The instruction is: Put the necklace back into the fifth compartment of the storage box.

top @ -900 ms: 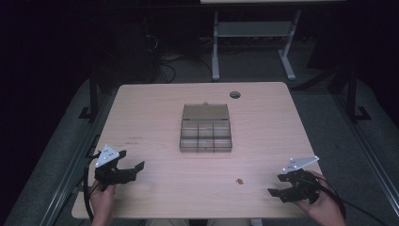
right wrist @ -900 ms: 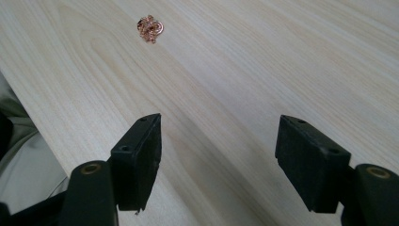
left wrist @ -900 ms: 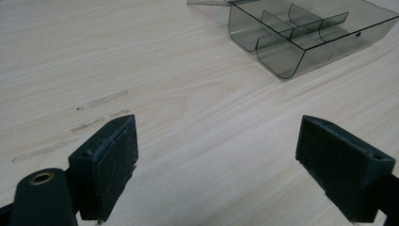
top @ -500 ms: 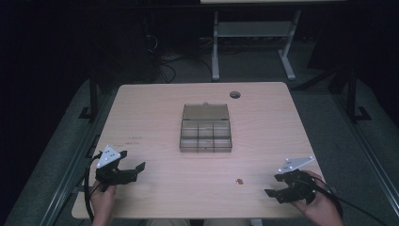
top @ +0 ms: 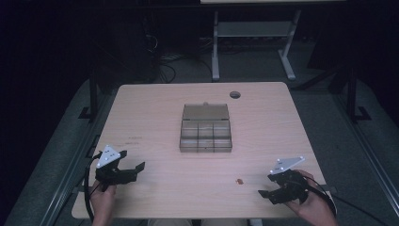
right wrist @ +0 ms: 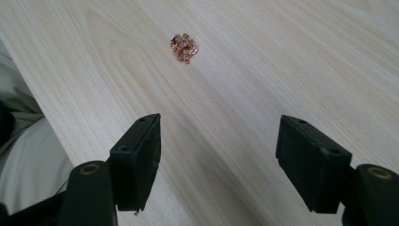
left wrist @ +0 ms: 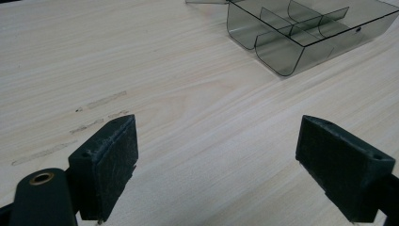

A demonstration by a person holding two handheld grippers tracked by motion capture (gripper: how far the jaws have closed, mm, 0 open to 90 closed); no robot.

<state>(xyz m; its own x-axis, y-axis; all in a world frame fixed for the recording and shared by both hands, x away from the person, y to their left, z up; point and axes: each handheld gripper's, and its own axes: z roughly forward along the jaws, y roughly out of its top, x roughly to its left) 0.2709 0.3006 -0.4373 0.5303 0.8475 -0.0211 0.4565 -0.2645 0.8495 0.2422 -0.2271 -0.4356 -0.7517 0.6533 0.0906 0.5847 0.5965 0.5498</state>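
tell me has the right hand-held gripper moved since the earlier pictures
Yes. The right hand-held gripper has slid a little left along the table's near edge, toward the small copper-coloured clump; its jaws stand open with nothing between them.

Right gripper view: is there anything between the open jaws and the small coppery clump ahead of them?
No. In the right gripper view, bare light wood of the table lies between the right gripper and the coppery clump; the high view agrees.

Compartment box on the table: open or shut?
Open: the compartment box has its lid folded back flat, and its visible compartments look empty in the left gripper view.
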